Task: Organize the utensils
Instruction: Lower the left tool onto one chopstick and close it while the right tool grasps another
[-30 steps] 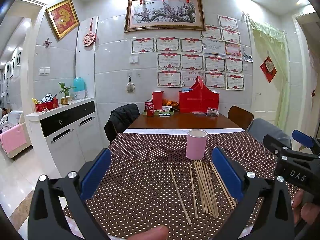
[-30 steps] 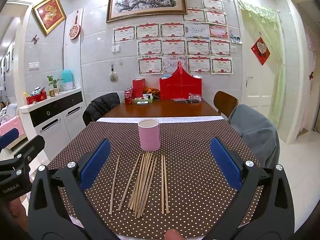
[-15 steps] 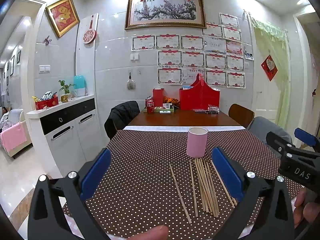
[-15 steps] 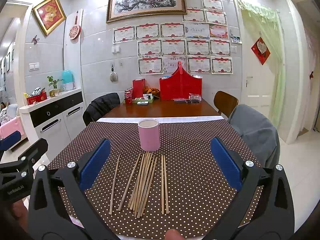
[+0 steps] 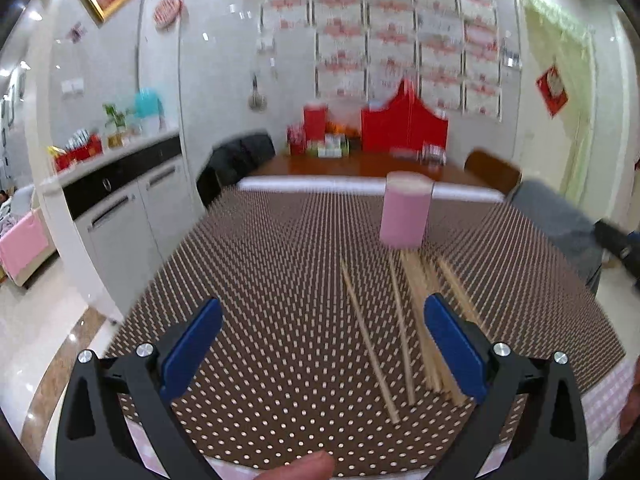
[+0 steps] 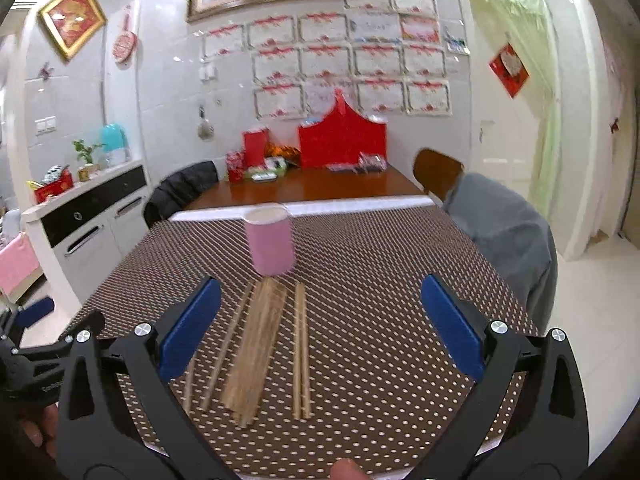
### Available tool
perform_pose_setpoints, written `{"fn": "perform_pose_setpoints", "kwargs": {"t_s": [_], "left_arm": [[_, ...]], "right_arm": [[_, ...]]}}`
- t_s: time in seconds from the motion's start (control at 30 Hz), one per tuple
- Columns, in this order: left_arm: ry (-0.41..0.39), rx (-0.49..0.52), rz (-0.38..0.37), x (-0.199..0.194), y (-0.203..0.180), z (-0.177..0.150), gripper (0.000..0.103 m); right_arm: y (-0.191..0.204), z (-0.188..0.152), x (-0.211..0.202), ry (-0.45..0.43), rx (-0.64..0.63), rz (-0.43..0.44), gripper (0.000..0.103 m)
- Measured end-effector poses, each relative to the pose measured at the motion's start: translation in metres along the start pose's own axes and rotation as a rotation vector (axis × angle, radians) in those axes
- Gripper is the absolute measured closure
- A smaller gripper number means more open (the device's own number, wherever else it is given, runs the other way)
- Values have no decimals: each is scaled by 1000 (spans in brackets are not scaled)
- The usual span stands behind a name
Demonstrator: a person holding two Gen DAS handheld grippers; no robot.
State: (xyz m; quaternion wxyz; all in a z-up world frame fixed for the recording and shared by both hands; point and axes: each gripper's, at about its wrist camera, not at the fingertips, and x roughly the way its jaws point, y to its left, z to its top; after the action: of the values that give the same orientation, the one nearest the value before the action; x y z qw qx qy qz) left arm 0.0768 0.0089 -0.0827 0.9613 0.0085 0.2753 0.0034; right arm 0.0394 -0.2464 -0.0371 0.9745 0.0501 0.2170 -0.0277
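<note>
While both grippers hang above the near edge of the dotted tablecloth [image 6: 380,280], neither has hold of anything: the left gripper [image 5: 320,344] has its blue pads spread wide, and the right gripper [image 6: 316,324] stands just as far open.

From the left gripper, the chopsticks [image 5: 416,320] lie ahead and toward its right finger. Two single sticks run between the fingers, apart from each other, while the thicker bundle passes partly behind the right pad [image 5: 454,346]. Beyond the sticks, ahead and to the right, stands the pink cup [image 5: 406,210], upright, its base just past the far ends of the bundle.

From the right gripper, the same chopsticks [image 6: 260,344] lie ahead and left of centre, closer to its left pad [image 6: 188,328]. The pink cup [image 6: 269,240] stands upright straight beyond the bundle.

Only the right wrist view shows the whole spread clearly: a close pair lying alone to the right of the bundle, and two loose sticks to its left, partly hidden by the left pad. It also catches the left gripper at its lower left edge. The left wrist view is blurred, yet it alone shows a dark bit of the right gripper at its right edge. A fingertip shows at the bottom of each view.
</note>
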Motion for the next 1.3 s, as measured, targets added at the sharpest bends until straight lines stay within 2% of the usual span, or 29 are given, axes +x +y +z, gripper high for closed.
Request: {"fn": "perform_pose_setpoints", "kwargs": {"t_s": [0.1,0.27,0.47,0.6,0.77,1.1,1.27,1.3], "left_arm": [[100,42,6,41,-5,-14,4],[204,83,8,88,-14,-33,4],[292,82,31,131,-13,-31,4],[345,62,21,154,-12,-31,4],[354,56,1,158,-15,-25,4],[360,21,-29,160,-3,-31,4],[358,32,-22,159,-5,-30,4],[356,38,-19,159,-6,-31,4]], "right_arm": [[-14,-9,19,50,23,-16,5],[-26,-28,53,156,25,-7,5],[-28,-48,105,330,-21,54,5],[-25,-53,138,418,-69,64,5],[-17,-61,168,509,-125,76,5],[-6,-52,185,549,-202,39,6],[3,-50,194,559,-233,57,12],[4,-48,197,560,-231,64,18]]}}
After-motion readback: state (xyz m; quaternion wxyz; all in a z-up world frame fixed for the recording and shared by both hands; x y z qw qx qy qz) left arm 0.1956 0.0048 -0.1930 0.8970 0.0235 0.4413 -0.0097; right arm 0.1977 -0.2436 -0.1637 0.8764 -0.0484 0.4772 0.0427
